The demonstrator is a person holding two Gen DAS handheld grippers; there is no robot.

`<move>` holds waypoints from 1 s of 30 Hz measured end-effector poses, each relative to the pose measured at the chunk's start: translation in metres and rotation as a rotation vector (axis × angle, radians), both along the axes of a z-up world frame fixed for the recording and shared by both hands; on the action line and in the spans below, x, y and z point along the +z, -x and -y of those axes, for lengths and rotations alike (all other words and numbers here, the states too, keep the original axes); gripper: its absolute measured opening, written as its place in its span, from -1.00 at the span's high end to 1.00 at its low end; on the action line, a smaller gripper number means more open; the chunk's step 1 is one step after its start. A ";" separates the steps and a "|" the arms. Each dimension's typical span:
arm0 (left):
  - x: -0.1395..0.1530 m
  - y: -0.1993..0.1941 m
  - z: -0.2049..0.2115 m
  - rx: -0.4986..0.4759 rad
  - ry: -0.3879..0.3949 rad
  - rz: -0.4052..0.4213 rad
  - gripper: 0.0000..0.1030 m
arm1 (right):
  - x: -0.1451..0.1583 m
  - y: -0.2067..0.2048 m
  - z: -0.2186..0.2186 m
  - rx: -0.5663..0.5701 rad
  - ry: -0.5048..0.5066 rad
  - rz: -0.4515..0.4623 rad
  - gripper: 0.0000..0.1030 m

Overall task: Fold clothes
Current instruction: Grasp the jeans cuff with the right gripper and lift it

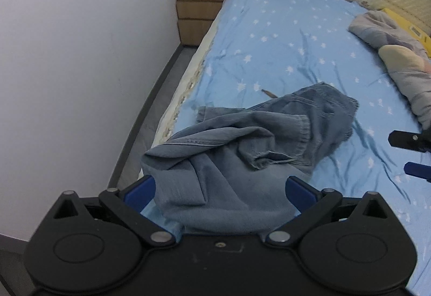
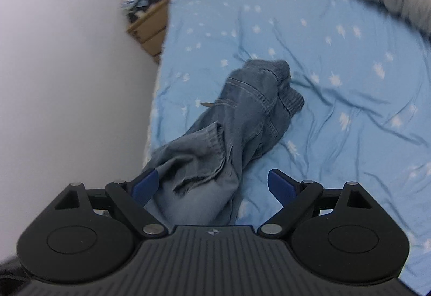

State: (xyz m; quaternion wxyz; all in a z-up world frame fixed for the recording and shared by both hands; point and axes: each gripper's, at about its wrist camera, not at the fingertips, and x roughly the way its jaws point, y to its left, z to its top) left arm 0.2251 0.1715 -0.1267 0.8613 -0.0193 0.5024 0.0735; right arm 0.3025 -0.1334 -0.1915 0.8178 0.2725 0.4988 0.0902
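Both hand-held grippers, left (image 1: 221, 192) and right (image 2: 212, 187), stood spread wide, grasping nothing, fingers straddling the near end of the denim garment (image 1: 250, 139). It lay crumpled and bunched on the bed (image 1: 296, 34) near its edge, unfolded; flattening and folding remained.

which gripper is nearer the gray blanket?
Right. In the left wrist view the right gripper sits just below the gray blanket at the bed's right side; the left gripper is at the jeans, farther left.
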 end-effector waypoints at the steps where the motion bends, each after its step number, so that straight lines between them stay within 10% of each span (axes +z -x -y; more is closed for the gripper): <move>1: -0.004 -0.005 -0.004 0.003 0.004 -0.007 -1.00 | -0.010 -0.012 -0.001 -0.016 -0.001 -0.022 -0.75; 17: -0.041 -0.063 -0.036 0.101 -0.023 -0.114 -1.00 | -0.144 -0.145 0.005 -0.259 -0.032 -0.200 -0.71; 25: -0.038 -0.074 -0.046 0.147 -0.045 -0.126 -1.00 | -0.149 -0.159 0.003 -0.267 -0.034 -0.222 0.35; 30: -0.025 -0.073 -0.034 0.121 -0.044 -0.093 -1.00 | -0.103 -0.128 0.009 -0.201 -0.018 -0.094 0.48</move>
